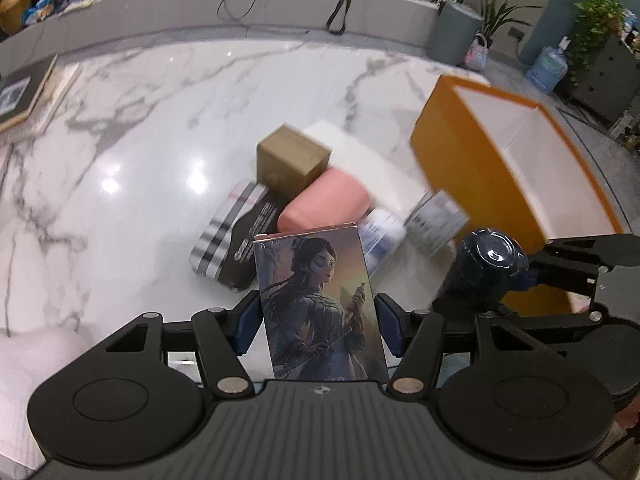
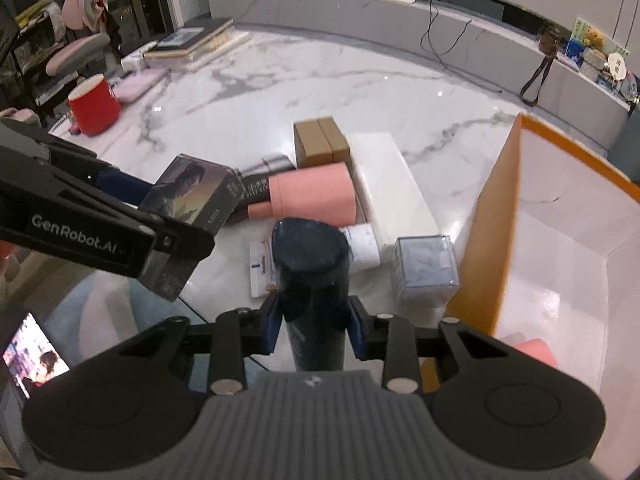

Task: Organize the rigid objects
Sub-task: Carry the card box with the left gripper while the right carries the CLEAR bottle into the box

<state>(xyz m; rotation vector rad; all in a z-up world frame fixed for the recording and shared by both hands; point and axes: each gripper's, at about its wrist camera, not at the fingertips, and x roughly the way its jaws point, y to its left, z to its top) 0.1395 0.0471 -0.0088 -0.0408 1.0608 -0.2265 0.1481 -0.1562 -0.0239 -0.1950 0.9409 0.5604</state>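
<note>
Picture box, upright, clamped between blue pads of left gripper; lifted clear of marble floor. Seen tilted from right wrist view.

Dark bottle, clamped between pads of right gripper, cap end forward; just right of picture box in left wrist view, apart from it.

Remaining pile on floor below both grippers: pink case, touching brown carton behind and white box at right; striped pouch at left edge of pile; white bottle and clear cube at near edge.

Orange bin, open top, white inside, just right of pile; near wall beside clear cube. Pink item on its bottom.

Open floor: wide bare stretch beyond and left of pile, up to grey ledge. Red bucket and flat stack far left, well apart.
</note>
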